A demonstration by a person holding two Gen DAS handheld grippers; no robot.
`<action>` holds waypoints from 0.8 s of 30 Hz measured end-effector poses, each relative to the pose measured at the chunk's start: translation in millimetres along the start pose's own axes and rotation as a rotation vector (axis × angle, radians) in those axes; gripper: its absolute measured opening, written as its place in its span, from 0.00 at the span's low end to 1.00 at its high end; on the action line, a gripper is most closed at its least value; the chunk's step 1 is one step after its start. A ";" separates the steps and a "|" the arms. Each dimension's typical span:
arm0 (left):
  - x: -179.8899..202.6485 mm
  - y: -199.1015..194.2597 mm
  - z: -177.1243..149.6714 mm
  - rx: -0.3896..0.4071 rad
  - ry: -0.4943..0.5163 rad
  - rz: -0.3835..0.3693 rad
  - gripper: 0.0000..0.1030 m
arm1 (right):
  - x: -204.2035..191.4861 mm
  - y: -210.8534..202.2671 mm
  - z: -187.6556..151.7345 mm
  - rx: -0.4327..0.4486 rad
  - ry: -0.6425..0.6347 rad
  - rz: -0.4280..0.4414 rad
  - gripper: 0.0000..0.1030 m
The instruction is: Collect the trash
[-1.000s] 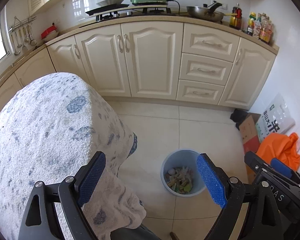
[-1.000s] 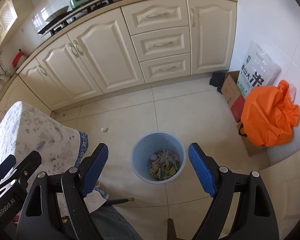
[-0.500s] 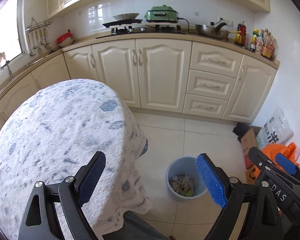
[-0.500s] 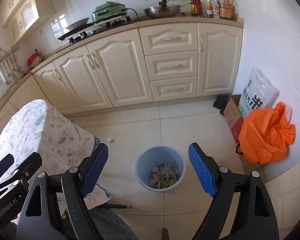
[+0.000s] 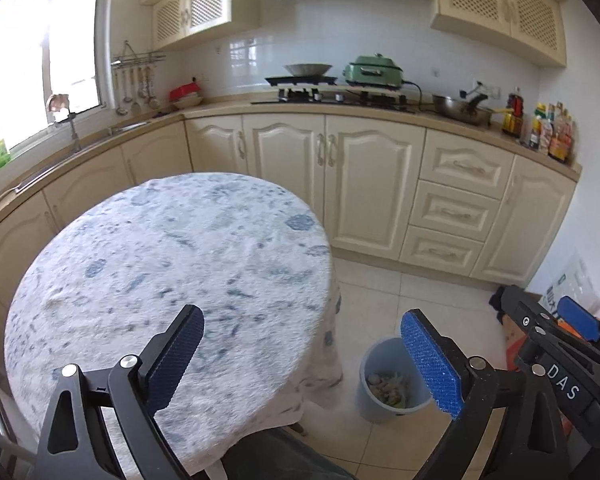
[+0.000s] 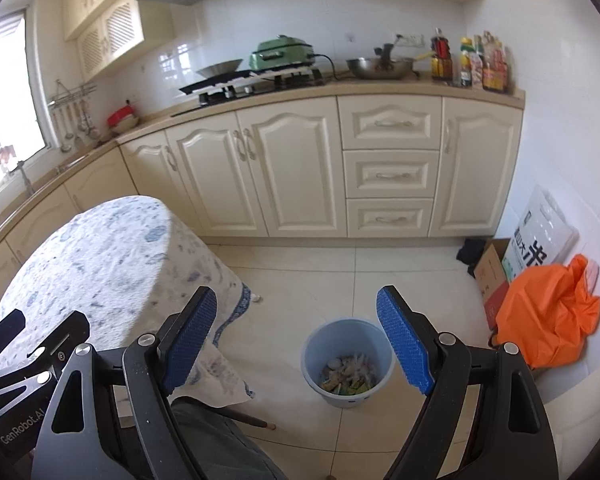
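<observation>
Both claws empty: left claw (image 5: 302,354) just spread wider, right claw (image 6: 298,340) gaping above the blue trash bin (image 6: 347,362) on the floor

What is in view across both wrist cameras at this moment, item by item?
table: one, round, white cloth with blue pattern, left of the bin
bin: one, light blue, on the floor, mixed trash inside
small scrap: one, white, on the floor by the cloth's edge
orange bag: one, by the right wall
cardboard box: one, brown and red, behind the bag
rice sack: one, white, against the wall
green cooker: one, on the counter
wok: one, metal, on the counter
bottles: several, right end of the counter
left gripper: blue pads, jaws just opened wider, empty
right gripper: blue pads, open, empty
</observation>
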State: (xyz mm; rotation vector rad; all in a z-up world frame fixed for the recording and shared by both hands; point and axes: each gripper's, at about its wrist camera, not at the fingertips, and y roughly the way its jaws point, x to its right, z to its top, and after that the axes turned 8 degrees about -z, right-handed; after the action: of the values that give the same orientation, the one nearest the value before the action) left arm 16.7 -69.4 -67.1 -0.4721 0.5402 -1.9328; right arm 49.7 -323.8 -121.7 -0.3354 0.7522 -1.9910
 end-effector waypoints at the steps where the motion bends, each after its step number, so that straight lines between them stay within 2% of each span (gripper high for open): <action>1: -1.1 -8.4 -3.4 0.018 -0.004 0.010 0.99 | -3.0 -3.7 -1.0 0.009 -0.008 0.009 0.82; 4: -6.6 -28.7 -14.5 0.061 -0.017 0.041 0.99 | -12.6 -14.9 -3.7 0.031 -0.032 0.040 0.82; 11: -23.4 -70.3 -36.9 0.119 -0.070 0.052 0.99 | -32.7 -41.5 -9.0 0.093 -0.073 0.086 0.82; 24: -51.7 -112.4 -52.2 0.197 -0.136 0.101 0.99 | -52.2 -71.8 -15.5 0.208 -0.072 0.085 0.83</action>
State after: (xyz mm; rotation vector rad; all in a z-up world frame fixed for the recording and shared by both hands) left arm -74.5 27.9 -51.1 -0.4367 0.2775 -1.8198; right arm 19.2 -247.4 -84.9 -0.2462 0.5003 -1.9457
